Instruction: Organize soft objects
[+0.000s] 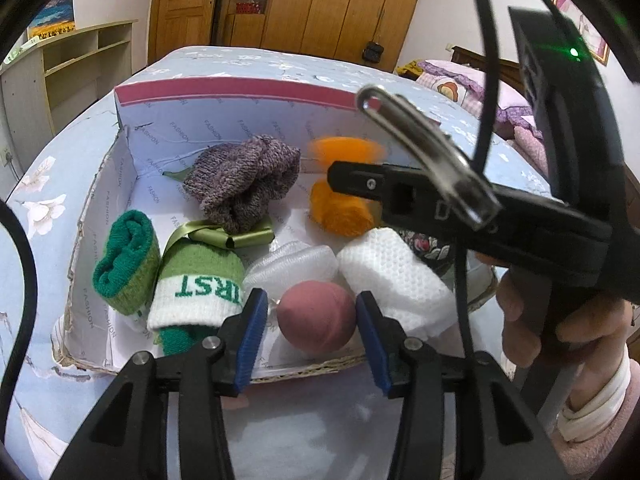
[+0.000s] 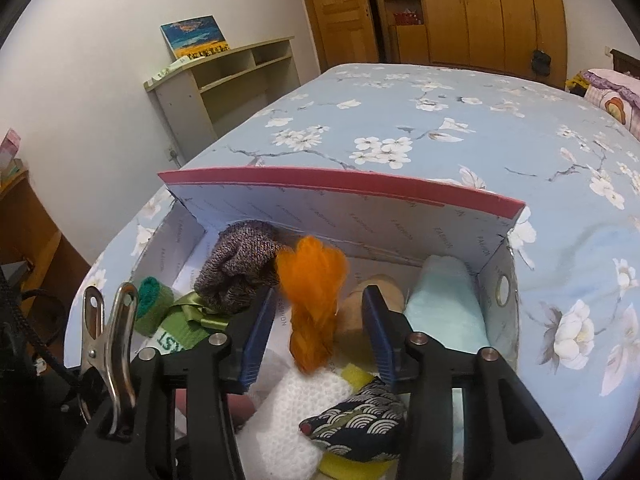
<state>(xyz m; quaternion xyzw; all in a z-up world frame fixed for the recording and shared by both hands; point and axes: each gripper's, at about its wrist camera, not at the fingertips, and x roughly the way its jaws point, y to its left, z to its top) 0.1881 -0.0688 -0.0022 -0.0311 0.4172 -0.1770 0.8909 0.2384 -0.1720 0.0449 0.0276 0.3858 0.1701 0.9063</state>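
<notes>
My left hand-held gripper (image 1: 311, 334) points down into the near end of the white cardboard shoebox with the pink-edged lid flap (image 1: 240, 94), its blue pads standing apart on either side of the dusty-pink foam ball (image 1: 316, 314); neither pad appears to press on the ball, so I judge it to be resting on the box floor rather than held. My right hand-held gripper (image 2: 316, 334) reaches in from the other side, its jaws likewise apart with the tuft of bright orange wool yarn (image 2: 312, 300) lying between them and a tan rounded soft item (image 2: 376, 304) just behind; no pad clamps the yarn, which suggests it has been set down beside the rolled grey-purple knit sock (image 2: 240, 266). Items are packed side by side so that each keeps its own place: the green rolled sock (image 1: 128, 264) against the left wall, the green-and-white sock with lettering (image 1: 196, 288) next to it under a green satin ribbon (image 1: 224, 234), then a translucent white mesh puff (image 1: 292, 264) and a white knitted cloth roll (image 1: 392, 276). In the right wrist view a pale blue folded towel (image 2: 444, 304) stands against the right wall, with a dark wave-patterned fabric pouch (image 2: 356, 428) on a yellow sponge (image 2: 356, 374) nearest me. The box sits on the bed with the blue floral sheet (image 2: 440, 128), which keeps everything within reach of both hands.
</notes>
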